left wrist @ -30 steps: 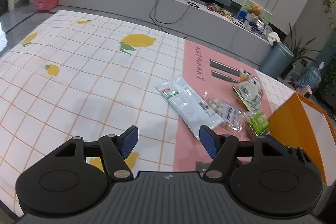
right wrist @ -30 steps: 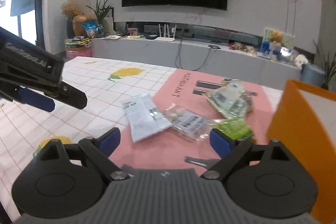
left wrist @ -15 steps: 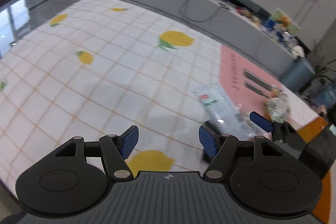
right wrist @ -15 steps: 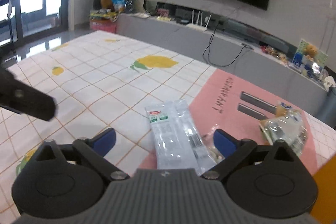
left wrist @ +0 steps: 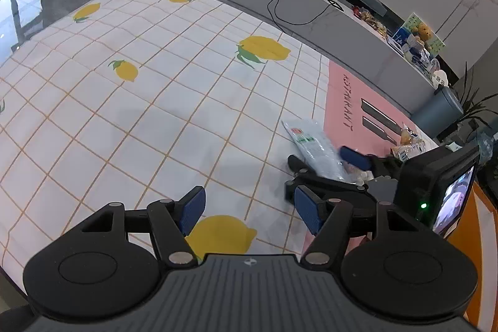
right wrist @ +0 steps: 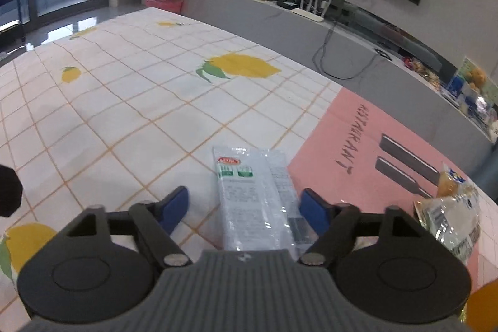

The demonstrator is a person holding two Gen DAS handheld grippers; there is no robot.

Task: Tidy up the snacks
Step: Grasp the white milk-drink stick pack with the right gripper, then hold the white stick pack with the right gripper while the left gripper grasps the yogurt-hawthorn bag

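From where I sit, the sorting has hardly begun: every snack I can see lies loose on the tabletop (right wrist: 130,101), and none is held. My right hand-held gripper (right wrist: 244,207) has its fingers spread wide on either side of the long clear packet (right wrist: 252,195), which lies flat where the lemon-print cloth meets the pink mat (right wrist: 358,145); the pads do not touch it, so I judge the pinch is the step in hand. My left hand-held gripper (left wrist: 249,207) is spread too and holds nothing, low over the cloth to the left of the packet. To the right a crinkled clear bag (right wrist: 448,217) waits on the mat, so that one and perhaps others remain. An orange edge (right wrist: 485,307) at the near right corner may be the bin for them, but it is cut off and I cannot say. The near end of the packet is hidden under the right gripper's body, and in the left view it is blurred.
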